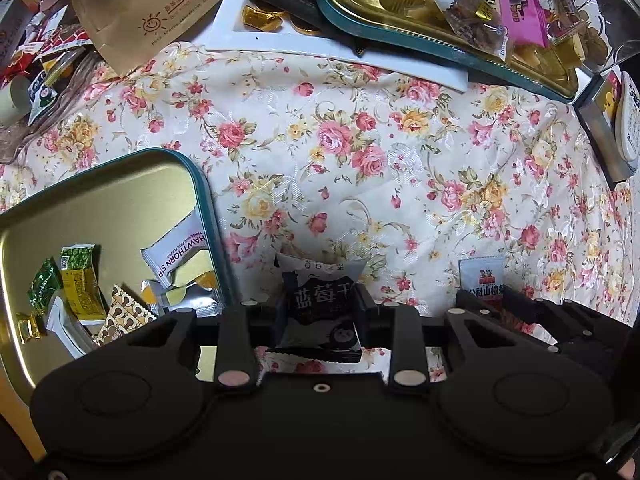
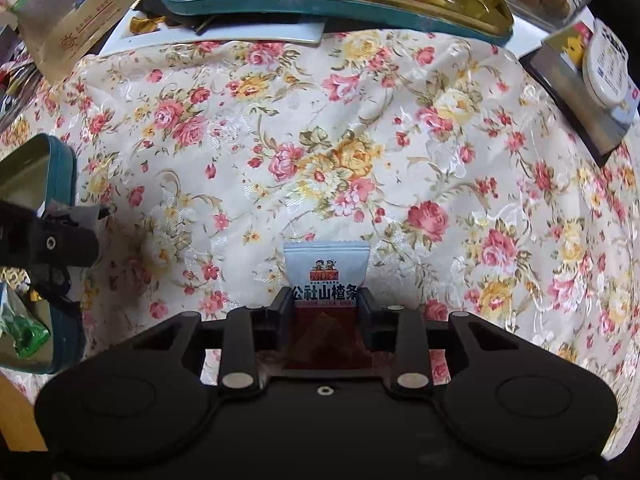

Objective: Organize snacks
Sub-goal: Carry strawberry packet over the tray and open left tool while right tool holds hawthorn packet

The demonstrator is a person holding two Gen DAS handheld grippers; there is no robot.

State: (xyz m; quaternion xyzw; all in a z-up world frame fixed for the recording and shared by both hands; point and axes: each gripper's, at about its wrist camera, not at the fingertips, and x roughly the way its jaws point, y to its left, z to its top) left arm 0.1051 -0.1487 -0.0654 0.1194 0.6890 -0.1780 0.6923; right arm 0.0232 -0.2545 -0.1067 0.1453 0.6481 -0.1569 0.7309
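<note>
My left gripper (image 1: 320, 298) points down over the floral cloth, shut on a dark blueberry snack packet (image 1: 320, 280) held by its sides. Just left of it lies an open gold tin with a teal rim (image 1: 200, 188), holding several wrapped snacks, among them a white hawthorn packet (image 1: 180, 256). My right gripper (image 2: 325, 300) is shut on a pale blue and red hawthorn strip packet (image 2: 325, 268) that rests on the cloth. In the right wrist view my left gripper (image 2: 60, 236) shows at the left edge beside the tin (image 2: 60, 160).
A second teal-rimmed gold tin (image 1: 400, 46) heaped with snacks sits at the back on a white board (image 1: 320, 54). A brown paper bag (image 1: 152, 4) and loose wrappers lie back left. A dark box (image 1: 600, 136) with a white round container (image 1: 630, 120) stands at the right.
</note>
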